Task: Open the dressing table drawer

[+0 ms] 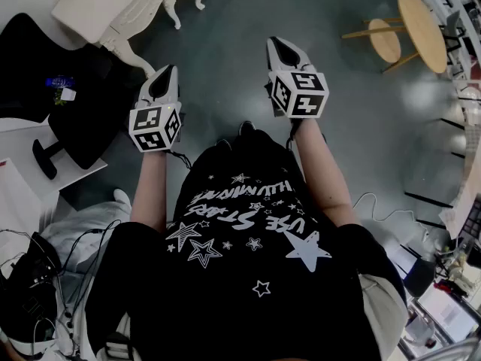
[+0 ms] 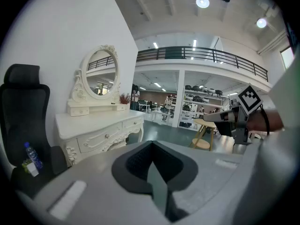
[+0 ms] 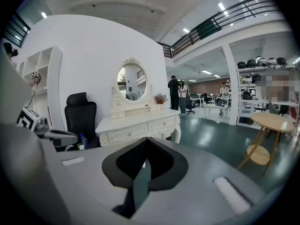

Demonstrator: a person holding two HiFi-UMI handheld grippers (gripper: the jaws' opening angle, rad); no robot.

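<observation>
From the head view I see both tools held out ahead of my operator's black star-printed shirt (image 1: 248,239), over the dark teal floor (image 1: 225,43). The left gripper (image 1: 167,72) sits at centre left of the frame and the right gripper (image 1: 273,43) at centre right, a little higher up; they are apart from each other and touch nothing. In the left gripper view its two dark pads are pressed together into one seam with nothing between them. The right gripper view shows the same: pads clenched on each other, nothing caught. The dressing table (image 1: 98,10) stands at the upper left of the head view, well apart from both grippers. In the right gripper view it sits at mid-frame against the white wall, with its oval mirror (image 3: 131,82) upright on top. Its two front drawers (image 3: 125,133) each carry a small knob, and both fronts lie flush with the white frame, so they are shut. A black office chair (image 1: 75,104) stands just beside the table, at the left of the head view, with a small bottle (image 2: 32,156) on its seat. A round wooden table (image 1: 421,28) with a stool (image 1: 385,40) beside it stands at the upper right, well away from the grippers.
</observation>
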